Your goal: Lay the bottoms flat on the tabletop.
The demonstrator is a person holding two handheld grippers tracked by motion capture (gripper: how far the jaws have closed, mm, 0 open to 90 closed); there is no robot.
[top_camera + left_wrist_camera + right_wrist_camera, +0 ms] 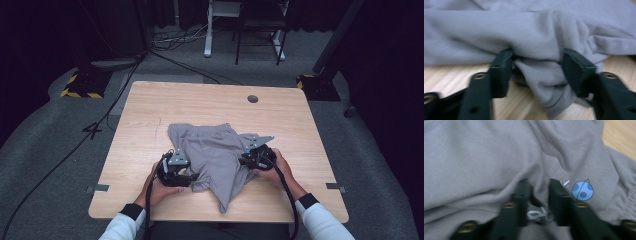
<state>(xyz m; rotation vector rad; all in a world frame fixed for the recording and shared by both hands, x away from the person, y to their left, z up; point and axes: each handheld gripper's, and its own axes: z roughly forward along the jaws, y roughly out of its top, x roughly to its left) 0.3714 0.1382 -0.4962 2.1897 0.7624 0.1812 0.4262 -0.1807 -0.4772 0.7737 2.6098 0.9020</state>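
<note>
Jaws of both grippers astride folds of grey shorts (212, 150).

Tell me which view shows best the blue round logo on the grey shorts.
The right gripper view: the logo sits sharp on the shorts, beside the right gripper. The high view gives the whole shorts, too small for it. The left gripper view has plain cloth folds.

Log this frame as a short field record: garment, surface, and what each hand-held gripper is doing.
garment: grey shorts, crumpled, near the front edge
surface: light wooden table
left hand-held gripper: jaws apart, a bunched fold of the cloth between them
right hand-held gripper: jaws nearly together, pinching a ridge of cloth beside a round blue logo
hands: one at each side of the shorts
</note>
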